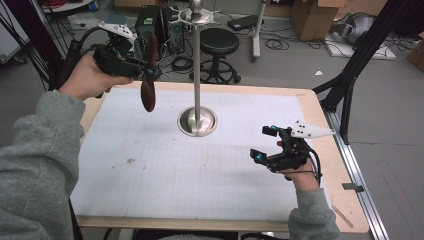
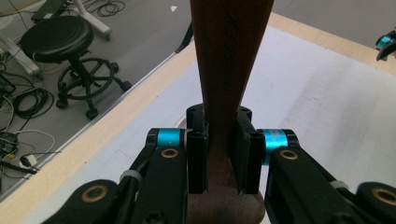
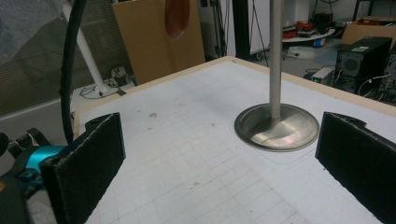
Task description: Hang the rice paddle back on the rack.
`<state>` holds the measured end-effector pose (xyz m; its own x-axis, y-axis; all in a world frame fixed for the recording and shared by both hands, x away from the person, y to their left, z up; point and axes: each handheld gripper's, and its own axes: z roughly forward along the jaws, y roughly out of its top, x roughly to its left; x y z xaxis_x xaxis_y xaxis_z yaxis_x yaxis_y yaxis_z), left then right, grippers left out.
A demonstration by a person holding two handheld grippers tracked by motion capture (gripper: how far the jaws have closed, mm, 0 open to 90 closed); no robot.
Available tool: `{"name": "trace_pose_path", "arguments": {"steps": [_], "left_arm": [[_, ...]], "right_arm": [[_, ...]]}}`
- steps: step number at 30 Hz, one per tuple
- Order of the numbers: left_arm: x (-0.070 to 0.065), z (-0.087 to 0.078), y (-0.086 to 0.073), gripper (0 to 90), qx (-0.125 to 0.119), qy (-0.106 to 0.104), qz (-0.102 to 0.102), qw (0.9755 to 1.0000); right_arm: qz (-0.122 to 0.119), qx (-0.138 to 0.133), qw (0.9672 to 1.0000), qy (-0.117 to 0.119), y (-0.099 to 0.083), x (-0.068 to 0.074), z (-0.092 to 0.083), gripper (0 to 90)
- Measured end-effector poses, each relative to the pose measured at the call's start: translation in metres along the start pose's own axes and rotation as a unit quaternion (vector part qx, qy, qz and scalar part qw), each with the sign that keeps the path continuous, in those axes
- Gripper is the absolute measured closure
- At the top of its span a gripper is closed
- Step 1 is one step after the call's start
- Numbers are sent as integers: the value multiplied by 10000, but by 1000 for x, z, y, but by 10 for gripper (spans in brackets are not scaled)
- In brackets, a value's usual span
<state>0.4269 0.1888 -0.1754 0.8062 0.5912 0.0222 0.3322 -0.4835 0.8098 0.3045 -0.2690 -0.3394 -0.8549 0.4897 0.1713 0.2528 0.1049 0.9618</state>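
Observation:
My left gripper is held above the table's far left corner, shut on a dark wooden spoon that hangs upright with its rounded end down. In the left gripper view the spoon's handle runs up between the closed jaws of that gripper. A metal stand with a round base rises from the middle of the table's far side. My right gripper hovers low at the right, open and holding nothing. In the right gripper view its wide-apart jaws frame the stand's base, and the spoon's end hangs at top.
A white gridded mat covers the wooden table. Behind the table stand a black stool and a computer tower, with cables on the floor. A black tripod leg slants beside the table's right edge.

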Motion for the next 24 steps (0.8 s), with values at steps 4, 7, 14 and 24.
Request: {"name": "trace_pose_path", "arguments": {"steps": [4,7,14,24], "left_arm": [[2,1,6,774,-44,-27,9,10000],[3,3,12,774,-47,-59,26,10000],[4,9,20,774,-122,-136,27,9998],[2,9,31,774,-322,-168,86,9993]], "right_arm": [[15,-25,10000,-2,0,0,-1,1],[15,-33,10000,0,0,-1,-1,1],[64,23,10000,-10,-1,-4,-2,1],[13,47,10000,20,-1,-4,1,1]]}}
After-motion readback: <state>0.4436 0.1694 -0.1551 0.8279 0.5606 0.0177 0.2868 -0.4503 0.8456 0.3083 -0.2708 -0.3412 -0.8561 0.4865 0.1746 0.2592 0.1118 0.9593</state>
